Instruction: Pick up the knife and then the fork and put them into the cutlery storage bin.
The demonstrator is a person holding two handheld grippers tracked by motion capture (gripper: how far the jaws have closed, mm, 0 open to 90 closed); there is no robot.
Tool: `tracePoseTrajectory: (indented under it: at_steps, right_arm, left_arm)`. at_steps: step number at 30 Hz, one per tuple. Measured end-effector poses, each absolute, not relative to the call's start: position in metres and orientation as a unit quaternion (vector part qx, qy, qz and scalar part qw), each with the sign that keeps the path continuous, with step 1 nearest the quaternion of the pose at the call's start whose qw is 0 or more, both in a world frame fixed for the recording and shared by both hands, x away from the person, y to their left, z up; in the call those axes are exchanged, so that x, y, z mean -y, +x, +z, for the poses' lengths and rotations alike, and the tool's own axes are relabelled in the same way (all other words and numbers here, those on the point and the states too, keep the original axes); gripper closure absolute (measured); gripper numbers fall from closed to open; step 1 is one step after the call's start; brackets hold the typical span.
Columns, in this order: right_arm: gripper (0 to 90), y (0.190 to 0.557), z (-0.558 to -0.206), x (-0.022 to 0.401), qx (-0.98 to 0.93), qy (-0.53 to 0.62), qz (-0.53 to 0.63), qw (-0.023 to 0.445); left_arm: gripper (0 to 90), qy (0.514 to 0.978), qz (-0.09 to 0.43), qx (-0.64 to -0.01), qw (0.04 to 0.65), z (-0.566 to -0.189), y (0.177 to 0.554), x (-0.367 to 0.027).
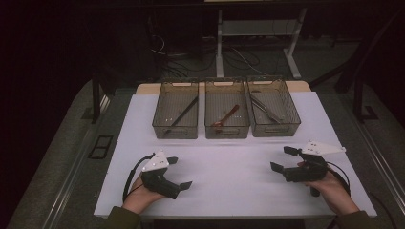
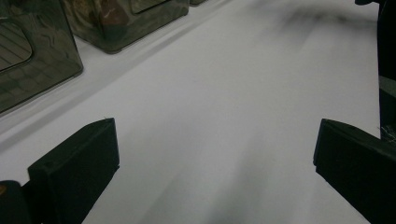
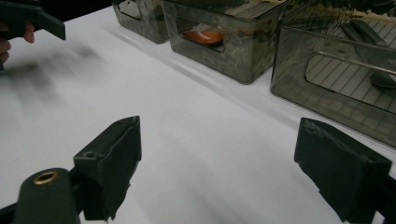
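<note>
High view: red spoon (image 1: 226,117) lying in the middle bin (image 1: 227,130), well beyond both hands, forward of and between them. Long axis slantwise, bowl toward the near left corner of the bin, handle rising toward the far right. Roughly as far from the left hand-held gripper (image 1: 180,172) as from the right hand-held gripper (image 1: 282,159); by judgement better placed for the right one, with the handle end leaning to that side.

Right gripper view: spoon bowl (image 3: 203,35) glimpsed through the cut-out of the bin wall (image 3: 243,58), ahead and a little left of the jaws, so reachable only from above, over the rim, not through the side.

Flanked by a left bin (image 1: 175,130) with a dark utensil (image 1: 184,113) and a right bin (image 1: 277,129) with metal utensils (image 1: 265,109), all three in a row across the far part of the white counter (image 1: 229,181).

Right hand-held gripper (image 3: 217,172): jaws wide apart, nothing between them, bare counter beneath, no contact with any bin. Left hand-held gripper (image 2: 215,172): jaws likewise spread, empty, low over the counter, bins off to its left and ahead.
</note>
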State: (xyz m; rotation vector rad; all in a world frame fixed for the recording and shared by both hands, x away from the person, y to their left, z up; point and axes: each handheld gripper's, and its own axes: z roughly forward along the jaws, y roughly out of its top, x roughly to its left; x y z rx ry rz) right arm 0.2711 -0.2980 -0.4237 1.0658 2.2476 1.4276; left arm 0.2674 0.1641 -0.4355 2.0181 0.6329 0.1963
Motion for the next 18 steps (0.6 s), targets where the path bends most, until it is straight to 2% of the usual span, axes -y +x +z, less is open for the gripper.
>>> tracePoseTrajectory:
  at_steps: [18]
  right_arm:
    - [13.4, 0.255, -0.439, 0.31, -0.784, 0.372, 0.474, 0.151]
  left_arm:
    - [0.0, 0.832, 0.081, -0.255, 0.486, -0.435, 0.266, -0.164]
